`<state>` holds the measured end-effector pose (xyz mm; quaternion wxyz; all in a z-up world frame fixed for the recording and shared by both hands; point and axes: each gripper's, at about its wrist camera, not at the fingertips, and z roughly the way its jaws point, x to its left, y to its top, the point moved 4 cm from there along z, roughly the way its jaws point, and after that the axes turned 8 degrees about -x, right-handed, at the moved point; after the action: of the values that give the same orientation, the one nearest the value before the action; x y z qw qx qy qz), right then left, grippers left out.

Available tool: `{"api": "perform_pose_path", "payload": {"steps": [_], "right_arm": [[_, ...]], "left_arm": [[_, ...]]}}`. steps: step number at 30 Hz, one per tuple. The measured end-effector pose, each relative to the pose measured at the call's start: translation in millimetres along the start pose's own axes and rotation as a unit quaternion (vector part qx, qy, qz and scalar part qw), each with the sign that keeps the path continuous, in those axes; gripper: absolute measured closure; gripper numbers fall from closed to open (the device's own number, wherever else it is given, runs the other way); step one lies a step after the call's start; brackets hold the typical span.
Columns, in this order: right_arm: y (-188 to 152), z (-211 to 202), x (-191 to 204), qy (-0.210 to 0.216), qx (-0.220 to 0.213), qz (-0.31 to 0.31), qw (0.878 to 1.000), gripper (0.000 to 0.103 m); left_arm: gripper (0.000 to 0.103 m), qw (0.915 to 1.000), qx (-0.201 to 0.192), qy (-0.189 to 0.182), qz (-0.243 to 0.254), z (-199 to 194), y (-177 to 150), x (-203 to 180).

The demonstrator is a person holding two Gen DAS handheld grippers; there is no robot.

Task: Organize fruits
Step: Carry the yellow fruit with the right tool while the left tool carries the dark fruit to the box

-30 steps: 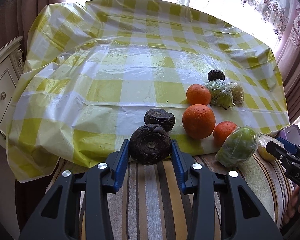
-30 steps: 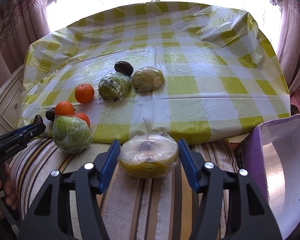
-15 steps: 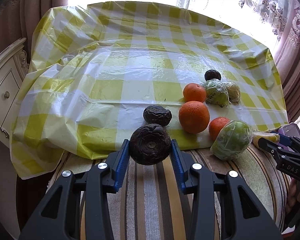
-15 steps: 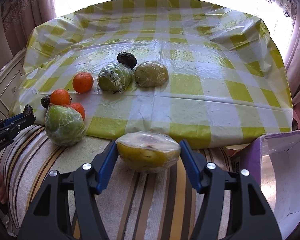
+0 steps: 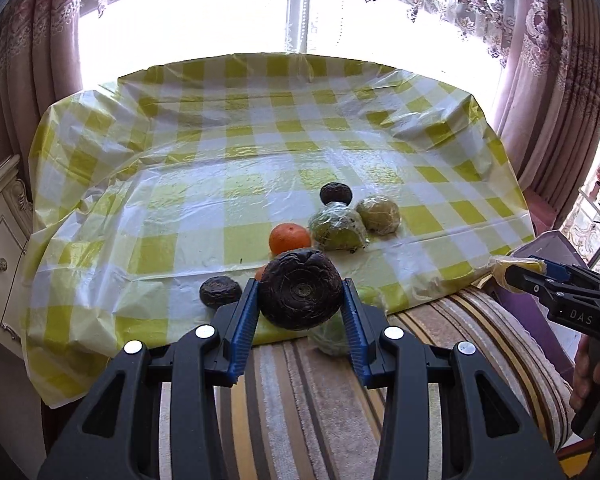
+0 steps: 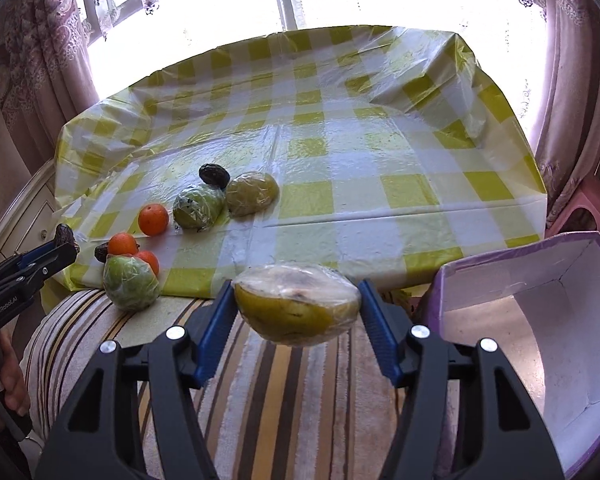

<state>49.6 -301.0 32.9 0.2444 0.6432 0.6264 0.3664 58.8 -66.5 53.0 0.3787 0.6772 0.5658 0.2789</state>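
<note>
**Both fruits lifted, box comes next**

I have both grips loaded and I judge the carry step is in hand; my left hand-held gripper [image 5: 300, 300] is clenched on a dark wrinkled fruit [image 5: 300, 290], held clear above the striped cushion [image 5: 300, 400] at the near edge of the table [image 5: 220, 184]; my right hand-held gripper [image 6: 296, 308] is grasping a yellow fruit wrapped in film [image 6: 296, 304], pads pressing on both sides, also off the surface. To its right stands an open purple box [image 6: 540, 320], seemingly empty, which I take to be the destination. On the checked cloth remain an orange [image 6: 153, 219], two wrapped greenish fruits [image 6: 198, 210] side by side, and a small dark fruit [image 6: 214, 175] just behind them; nearer the edge lies a wrapped green fruit [image 6: 130, 288] with two more oranges behind it. Next I would swing the right grip over the box mouth, lower it inside before letting go since film is slippery, then bring the left across without the two tools colliding.
</note>
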Motion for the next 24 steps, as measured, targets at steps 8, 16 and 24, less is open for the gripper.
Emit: {"api": "perform_pose_path", "payload": {"steps": [8, 16, 24], "right_arm": [[-9, -21, -99, -0.085, -0.003, 0.064, 0.994, 0.041], [-36, -29, -168, -0.151, 0.025, 0.102, 0.983, 0.041], [-50, -29, -202, -0.174, 0.049, 0.119, 0.976, 0.041]], "left_arm": [[0.064, 0.9904, 0.018, -0.113, 0.077, 29, 13, -115], [0.064, 0.9651, 0.051, -0.209, 0.150, 65, 6, -237], [0.064, 0.9449, 0.092, -0.229, 0.215, 106, -14, -305]]}}
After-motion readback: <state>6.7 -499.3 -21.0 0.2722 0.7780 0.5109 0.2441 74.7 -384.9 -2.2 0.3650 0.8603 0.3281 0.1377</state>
